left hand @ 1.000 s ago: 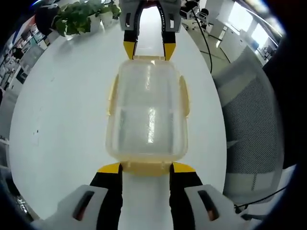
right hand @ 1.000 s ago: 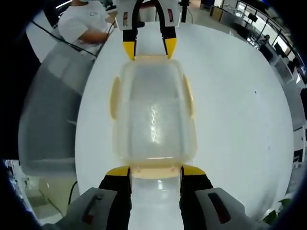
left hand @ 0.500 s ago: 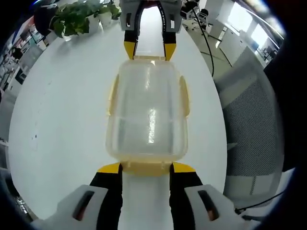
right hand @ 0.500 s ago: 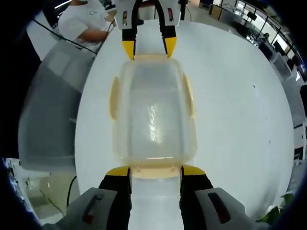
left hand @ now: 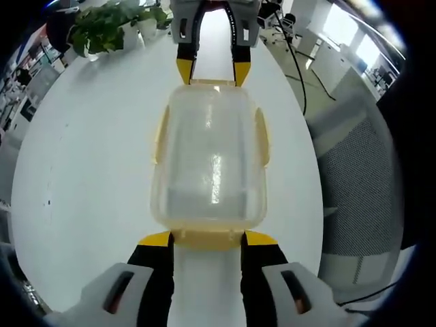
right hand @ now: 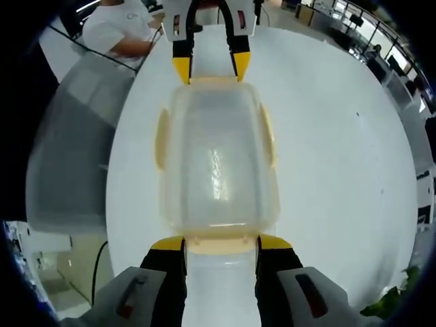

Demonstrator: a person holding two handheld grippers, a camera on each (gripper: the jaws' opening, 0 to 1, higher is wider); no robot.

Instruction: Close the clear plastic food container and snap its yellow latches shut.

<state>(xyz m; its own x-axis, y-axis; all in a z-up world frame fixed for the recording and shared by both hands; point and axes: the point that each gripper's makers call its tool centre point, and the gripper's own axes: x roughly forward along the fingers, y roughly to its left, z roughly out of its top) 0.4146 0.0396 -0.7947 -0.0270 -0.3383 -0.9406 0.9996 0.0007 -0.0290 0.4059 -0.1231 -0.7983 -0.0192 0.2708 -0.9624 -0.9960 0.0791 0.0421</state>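
Clear container (left hand: 209,160), lid on, is set on the white table (left hand: 88,170) between left gripper (left hand: 208,238) and right gripper (right hand: 221,243), jaws parted, tips at its end latches. A potted plant (left hand: 109,27) is seen in the left gripper view; a seated person (right hand: 126,30) in the right gripper view.

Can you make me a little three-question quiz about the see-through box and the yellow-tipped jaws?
1. True or false: the lid sits on the clear container.
2. What does the container rest on: A) a white table, B) a chair, C) the floor?
3. Fill in: the left gripper and the right gripper stand at opposite short ____ of the container.

Key: 1 true; 2 A; 3 ends.
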